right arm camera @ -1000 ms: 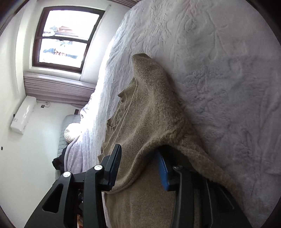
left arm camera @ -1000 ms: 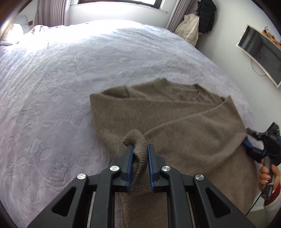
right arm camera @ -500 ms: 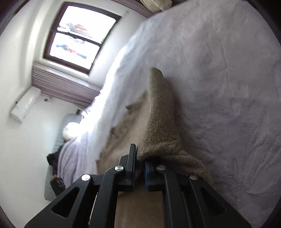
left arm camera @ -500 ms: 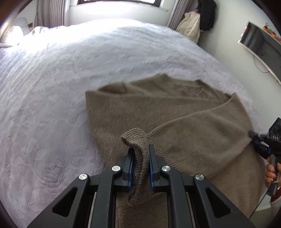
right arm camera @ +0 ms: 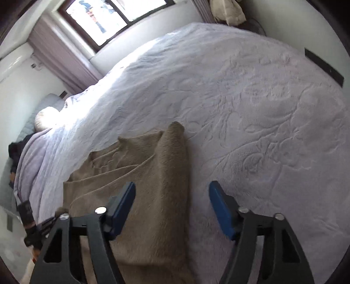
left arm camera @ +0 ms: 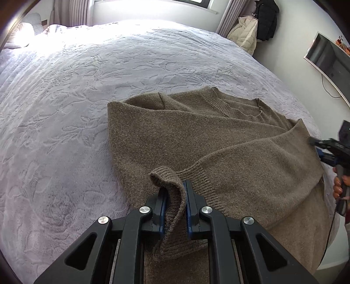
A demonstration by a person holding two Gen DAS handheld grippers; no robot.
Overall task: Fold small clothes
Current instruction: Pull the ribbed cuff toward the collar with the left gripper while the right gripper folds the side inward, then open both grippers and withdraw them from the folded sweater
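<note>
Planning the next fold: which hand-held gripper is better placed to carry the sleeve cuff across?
Left hand-held gripper: shut on the sweater cuff. Right hand-held gripper is opening, gripping nothing.

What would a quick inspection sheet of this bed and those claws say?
Surface: bed under a pale embossed cover.
Job's things: brown sweater, partly folded, sleeve laid across its front.
Clutter: nothing seen on the cover.
Grippers: left claw shut on the ribbed cuff; right claw opening, pads clear of the sweater below.
Cables: a thin cable hangs at the right edge of the left view; a wire droops under the screen.
Surroundings: window, curtains, coats hung in the corner.
</note>
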